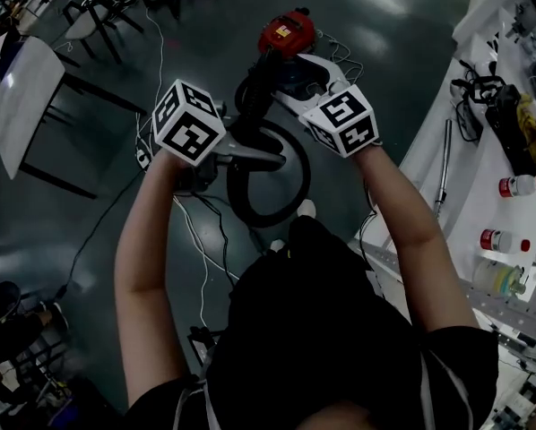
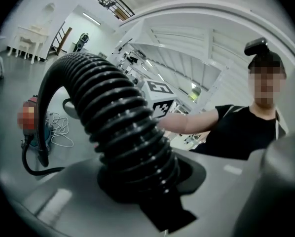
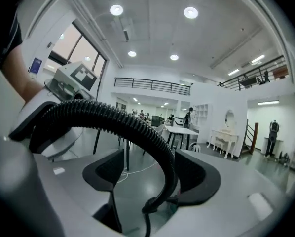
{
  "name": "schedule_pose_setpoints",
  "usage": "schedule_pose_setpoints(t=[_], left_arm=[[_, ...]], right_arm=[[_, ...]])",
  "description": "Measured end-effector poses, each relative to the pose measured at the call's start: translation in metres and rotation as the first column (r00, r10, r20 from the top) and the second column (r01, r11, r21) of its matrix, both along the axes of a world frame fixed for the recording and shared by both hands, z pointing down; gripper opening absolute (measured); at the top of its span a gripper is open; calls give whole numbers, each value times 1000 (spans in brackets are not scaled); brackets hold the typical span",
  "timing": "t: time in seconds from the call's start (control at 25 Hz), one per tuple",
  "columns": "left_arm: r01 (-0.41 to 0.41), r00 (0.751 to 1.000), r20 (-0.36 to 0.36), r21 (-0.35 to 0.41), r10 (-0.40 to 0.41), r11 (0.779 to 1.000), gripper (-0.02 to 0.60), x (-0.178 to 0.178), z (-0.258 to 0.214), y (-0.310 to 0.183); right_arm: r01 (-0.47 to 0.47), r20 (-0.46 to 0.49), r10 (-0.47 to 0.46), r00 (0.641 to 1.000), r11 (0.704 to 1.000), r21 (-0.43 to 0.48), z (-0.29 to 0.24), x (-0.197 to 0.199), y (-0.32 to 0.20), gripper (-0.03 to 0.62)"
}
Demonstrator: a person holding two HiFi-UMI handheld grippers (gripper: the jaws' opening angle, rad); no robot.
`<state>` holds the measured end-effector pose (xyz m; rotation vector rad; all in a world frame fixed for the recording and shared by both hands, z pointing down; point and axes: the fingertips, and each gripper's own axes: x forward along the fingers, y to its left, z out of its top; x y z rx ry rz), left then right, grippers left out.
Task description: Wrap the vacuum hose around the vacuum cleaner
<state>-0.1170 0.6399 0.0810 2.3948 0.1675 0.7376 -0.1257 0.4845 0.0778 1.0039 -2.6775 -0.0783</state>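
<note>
The vacuum hose is up in the air in front of the person, curling into 1 loose loop above the floor. The left gripper is clenched on its ribbed body. The right gripper is released, its 2 jaws wide apart with the hose merely running between them. The red vacuum cleaner stands on the floor farther ahead, with no turn of hose around it. By my reading the wrapping has barely begun, and every turn is left to do.
</note>
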Motion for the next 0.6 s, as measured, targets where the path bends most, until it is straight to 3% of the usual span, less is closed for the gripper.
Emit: schedule_pose_setpoints(t=[0.16, 0.4, 0.6], left_arm=[[-89, 996, 21, -4, 89, 996, 127, 9, 1, -14], [-197, 978, 67, -20, 198, 980, 126, 26, 11, -28], [-224, 970, 86, -46, 227, 973, 126, 36, 10, -45]], right_arm=[[33, -131, -20, 991, 995, 94, 5, 6, -36, 359], [181, -288, -122, 950, 965, 191, 7, 18, -66, 365], [257, -362, -177, 915, 949, 184, 18, 26, -79, 247]])
